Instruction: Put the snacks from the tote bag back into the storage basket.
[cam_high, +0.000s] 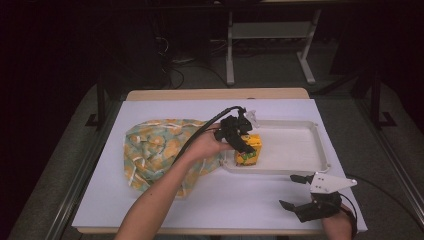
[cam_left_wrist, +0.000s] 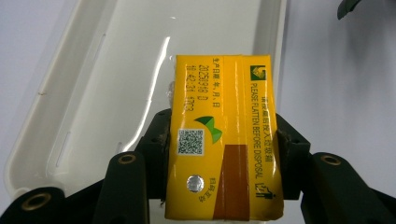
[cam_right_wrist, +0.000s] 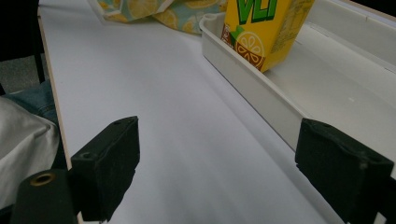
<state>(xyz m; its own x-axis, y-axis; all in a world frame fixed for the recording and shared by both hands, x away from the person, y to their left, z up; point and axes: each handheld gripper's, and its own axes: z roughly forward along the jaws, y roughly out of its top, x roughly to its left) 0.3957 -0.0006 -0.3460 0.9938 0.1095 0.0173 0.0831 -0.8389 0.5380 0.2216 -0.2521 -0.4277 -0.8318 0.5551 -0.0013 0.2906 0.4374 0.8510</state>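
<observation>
Carton (cam_left_wrist: 224, 140) is being clamped by left gripper (cam_left_wrist: 223, 135) inside tray (cam_high: 300, 165) | is best being lowered flat before release | right gripper (cam_right_wrist: 217, 158) is being held wide open.

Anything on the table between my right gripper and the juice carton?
Just bare white table and the tray's near wall, per the right gripper view; the juice carton stands inside the tray.

Dim, dark surroundings; glare streaks the white tray (cam_left_wrist: 140, 56).
</observation>
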